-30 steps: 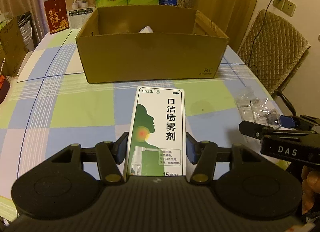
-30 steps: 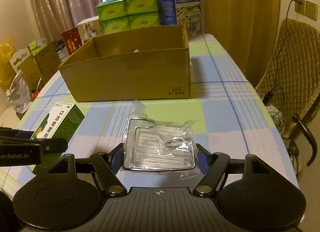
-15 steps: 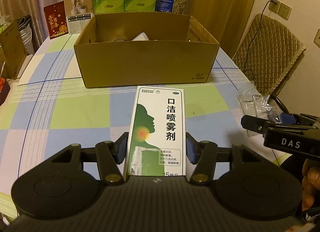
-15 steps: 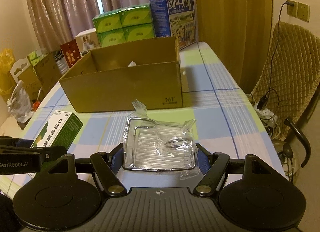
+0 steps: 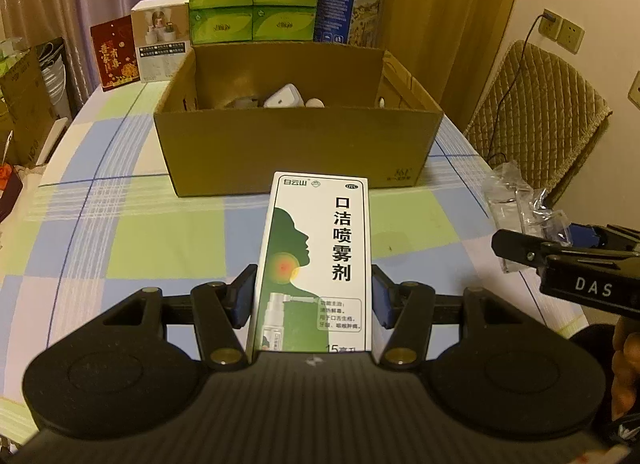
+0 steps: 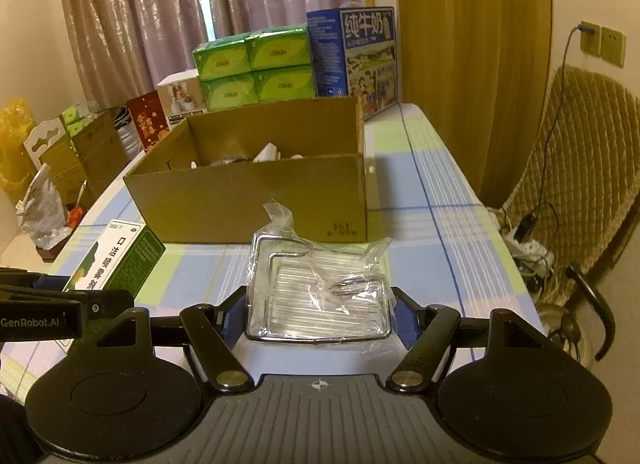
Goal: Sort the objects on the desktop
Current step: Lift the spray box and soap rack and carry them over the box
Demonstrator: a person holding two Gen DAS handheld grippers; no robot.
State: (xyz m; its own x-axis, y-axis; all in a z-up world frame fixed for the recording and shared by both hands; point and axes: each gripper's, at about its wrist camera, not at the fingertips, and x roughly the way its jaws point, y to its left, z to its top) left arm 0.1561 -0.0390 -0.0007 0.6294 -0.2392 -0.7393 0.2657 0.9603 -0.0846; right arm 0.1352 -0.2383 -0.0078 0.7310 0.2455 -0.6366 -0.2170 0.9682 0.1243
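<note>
Both held items have risen since a second ago, showing me more inside the cardboard box at twelve o'clock. My left gripper pinches the spray carton; my right gripper clamps the bagged wire rack above the worktop.

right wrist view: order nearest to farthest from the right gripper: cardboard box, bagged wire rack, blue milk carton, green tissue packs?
1. Bagged wire rack: between the right gripper's jaws, held.
2. Cardboard box: straight ahead on the table, open top.
3. Green tissue packs and blue milk carton: side by side behind the box, packs left, carton right; too close to call.
</note>
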